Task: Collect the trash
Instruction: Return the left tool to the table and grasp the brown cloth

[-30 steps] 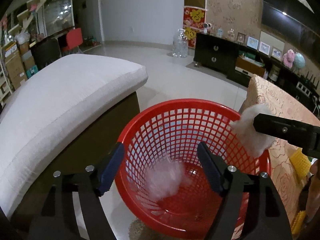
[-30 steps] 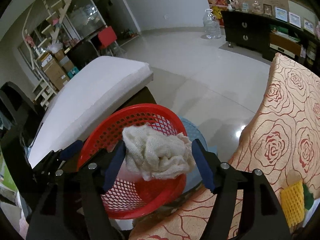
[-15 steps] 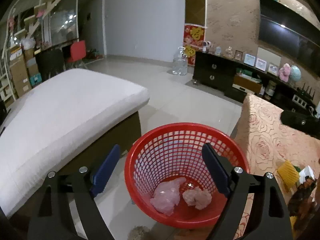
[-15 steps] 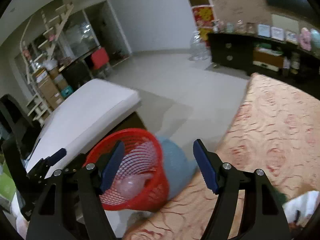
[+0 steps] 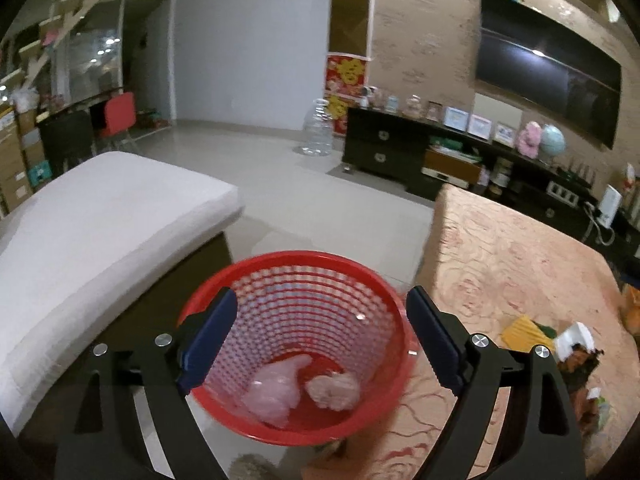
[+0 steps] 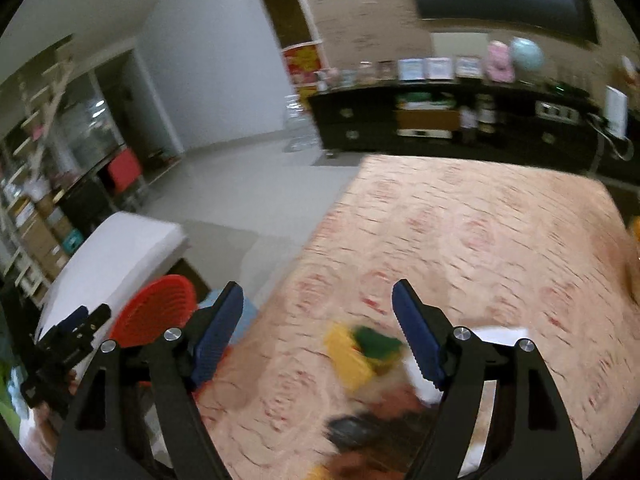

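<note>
Right gripper (image 6: 318,326): spread, empty, above table litter (image 6: 362,350). Left gripper (image 5: 320,338): spread, empty, over red basket (image 5: 394,300). Basket holds two crumpled wads (image 5: 332,390). Remaining: yellow, green, white scraps on tablecloth (image 6: 480,240).

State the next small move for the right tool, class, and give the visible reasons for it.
Probably lower the right tool onto the yellow piece in the trash pile on the rose-patterned cloth and close on it. Its jaws stand open and empty, with the pile just ahead between them. The red basket already holds two crumpled wads, so more litter remains to be fetched.
</note>
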